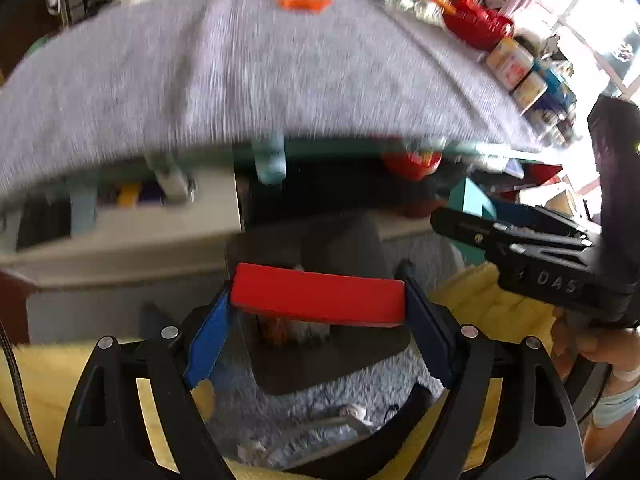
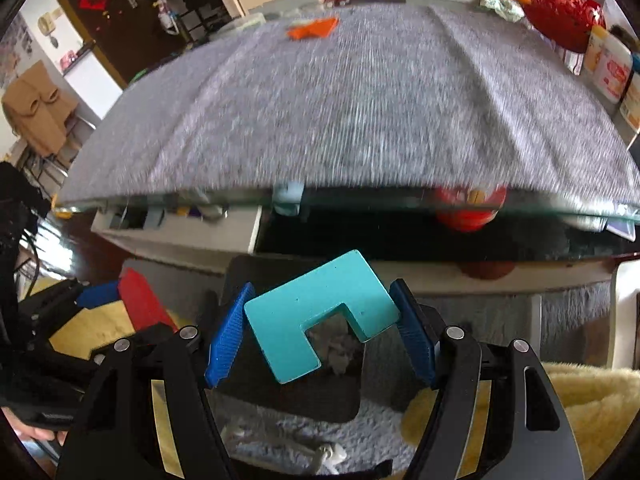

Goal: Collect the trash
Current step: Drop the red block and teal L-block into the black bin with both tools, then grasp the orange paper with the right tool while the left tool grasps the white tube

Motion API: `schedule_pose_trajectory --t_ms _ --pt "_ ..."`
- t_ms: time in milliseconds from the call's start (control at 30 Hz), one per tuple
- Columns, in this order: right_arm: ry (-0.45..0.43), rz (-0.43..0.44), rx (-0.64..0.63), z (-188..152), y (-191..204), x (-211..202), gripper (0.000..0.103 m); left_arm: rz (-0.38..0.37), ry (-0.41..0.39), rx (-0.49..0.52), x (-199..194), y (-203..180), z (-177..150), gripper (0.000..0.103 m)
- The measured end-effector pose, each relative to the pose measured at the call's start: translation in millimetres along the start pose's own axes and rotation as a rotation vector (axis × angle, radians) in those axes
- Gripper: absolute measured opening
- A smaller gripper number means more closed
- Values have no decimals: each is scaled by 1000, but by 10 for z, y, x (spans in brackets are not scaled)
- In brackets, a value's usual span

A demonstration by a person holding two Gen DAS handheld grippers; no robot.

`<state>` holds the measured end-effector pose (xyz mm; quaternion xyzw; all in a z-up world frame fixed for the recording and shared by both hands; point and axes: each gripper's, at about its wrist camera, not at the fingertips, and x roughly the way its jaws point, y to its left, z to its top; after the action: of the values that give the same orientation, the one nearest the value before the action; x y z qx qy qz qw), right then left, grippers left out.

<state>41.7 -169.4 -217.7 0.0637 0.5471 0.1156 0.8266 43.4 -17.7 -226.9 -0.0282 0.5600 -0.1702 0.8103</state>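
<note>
My left gripper [image 1: 318, 300] is shut on a flat red block [image 1: 316, 298] and holds it over a dark bin [image 1: 340, 360] on the floor with crumpled scraps inside. My right gripper [image 2: 320, 320] is shut on a teal U-shaped block [image 2: 320, 312], also above the dark bin [image 2: 296, 400]. The red block [image 2: 140, 304] shows at the left of the right wrist view. The teal block [image 1: 472, 200] and the right gripper's body show at the right of the left wrist view. An orange piece [image 2: 314, 27] lies at the far side of the grey-covered table [image 2: 340, 112].
The table's glass edge [image 2: 360, 200] runs across just ahead, with a shelf of small items below. Red bag [image 2: 560, 12] and jars [image 2: 608, 64] stand at the table's right. A yellow fluffy cushion [image 2: 580, 400] and grey rug [image 1: 320, 420] lie below.
</note>
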Motion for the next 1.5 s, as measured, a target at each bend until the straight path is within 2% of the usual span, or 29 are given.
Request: schedule_pose_trajectory --t_ms 133,333,633,767,833,1033,1100,1167,1500 --pt "65 0 20 -154 0 272 71 -7 65 -23 298 38 -217 78" --pt "132 -6 46 -266 -21 583 71 -11 128 -33 588 37 -375 78" --pt "168 -4 51 -215 14 735 71 -19 177 -41 705 65 -419 78" --pt "153 -7 62 -182 -16 699 77 -12 186 -51 718 98 -403 78" --pt "145 -10 67 -158 -35 679 82 -14 179 -57 704 116 -396 82" --pt "119 -18 92 -105 -134 558 83 0 133 -60 580 134 -314 95" --pt "107 -18 97 -83 -160 494 84 12 116 -56 523 142 -277 95" --pt "86 -15 103 -54 -184 403 90 19 98 -52 460 157 -238 95" --pt "-25 19 95 223 -148 -70 92 16 -3 -30 26 177 79 95"
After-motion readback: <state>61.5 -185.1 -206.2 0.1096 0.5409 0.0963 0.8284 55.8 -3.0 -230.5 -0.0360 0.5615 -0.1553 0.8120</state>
